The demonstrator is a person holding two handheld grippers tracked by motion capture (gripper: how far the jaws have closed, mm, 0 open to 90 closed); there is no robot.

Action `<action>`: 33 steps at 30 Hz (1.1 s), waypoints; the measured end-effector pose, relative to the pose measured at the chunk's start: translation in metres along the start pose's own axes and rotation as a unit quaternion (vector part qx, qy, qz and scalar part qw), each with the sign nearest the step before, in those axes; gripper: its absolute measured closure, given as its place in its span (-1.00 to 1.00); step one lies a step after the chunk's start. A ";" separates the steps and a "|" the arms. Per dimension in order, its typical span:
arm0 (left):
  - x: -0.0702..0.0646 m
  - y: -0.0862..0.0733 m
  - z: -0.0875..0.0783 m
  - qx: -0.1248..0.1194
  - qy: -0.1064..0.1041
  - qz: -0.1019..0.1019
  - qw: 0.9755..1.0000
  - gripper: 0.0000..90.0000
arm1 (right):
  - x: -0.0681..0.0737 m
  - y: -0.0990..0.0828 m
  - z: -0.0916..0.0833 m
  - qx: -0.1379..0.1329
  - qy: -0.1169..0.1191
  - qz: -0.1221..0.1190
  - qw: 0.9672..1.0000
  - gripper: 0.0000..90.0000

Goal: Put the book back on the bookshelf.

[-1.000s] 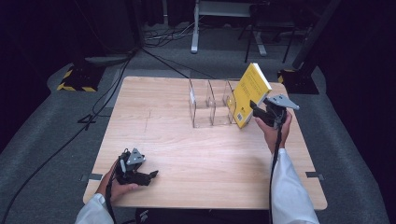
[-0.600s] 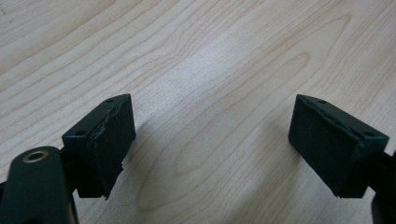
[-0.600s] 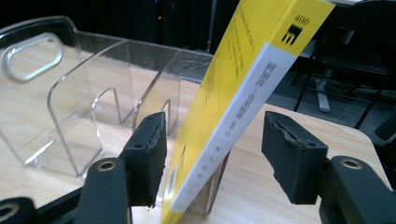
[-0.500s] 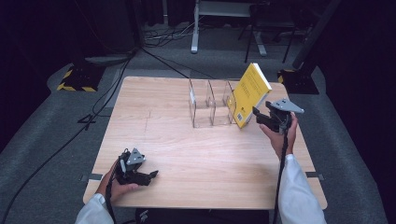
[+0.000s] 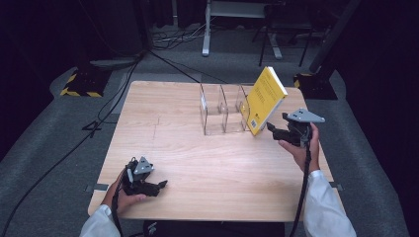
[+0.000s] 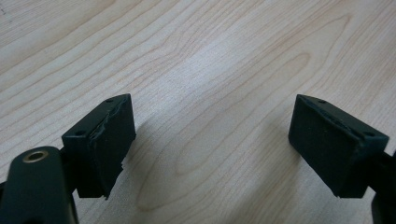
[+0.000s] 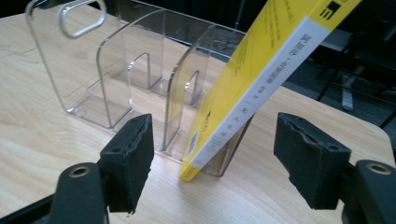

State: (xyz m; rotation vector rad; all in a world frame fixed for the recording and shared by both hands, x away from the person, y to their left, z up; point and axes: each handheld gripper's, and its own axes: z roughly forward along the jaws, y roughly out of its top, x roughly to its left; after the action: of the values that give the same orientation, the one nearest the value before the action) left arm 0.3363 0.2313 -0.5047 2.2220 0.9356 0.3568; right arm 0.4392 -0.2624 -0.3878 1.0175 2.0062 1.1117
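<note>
Both grippers are standing open: our right gripper (image 5: pixel 274 130), jaws just widening, is releasing the yellow book (image 5: pixel 265 100) leaning on the clear rack (image 5: pixel 222 114); our left gripper (image 5: pixel 157 187) is resting empty on the surface (image 5: pixel 197 163).

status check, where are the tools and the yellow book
Right tool open, jaws just opened, clear of the book. Yellow book leaning in the end slot of the clear rack. Left tool open, on the table. Nothing in the way.

Book (image 5: pixel 265 99) aslant against rack's (image 5: pixel 217 106) right end, seemingly outside it
</note>
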 end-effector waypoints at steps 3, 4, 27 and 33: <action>0.000 0.000 0.000 0.000 0.000 0.000 1.000 -0.66 | 0.003 0.000 -0.004 0.009 0.000 -0.008 1.000 -0.38; 0.000 0.000 0.000 0.000 0.000 0.000 1.000 -0.66 | 0.003 -0.001 -0.005 0.010 0.003 -0.011 1.000 -0.39; 0.000 0.000 0.000 -0.001 0.001 -0.001 1.000 -0.66 | 0.022 -0.029 -0.034 0.039 0.028 -0.084 0.995 -0.40; 0.000 0.000 0.001 -0.001 0.001 -0.001 1.000 -0.66 | 0.025 -0.042 -0.040 0.044 0.024 -0.092 0.994 -0.41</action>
State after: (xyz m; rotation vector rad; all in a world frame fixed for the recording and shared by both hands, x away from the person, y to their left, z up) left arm 0.3366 0.2308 -0.5048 2.2190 0.9379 0.3583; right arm 0.3813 -0.2717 -0.4106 0.8350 2.1553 0.9659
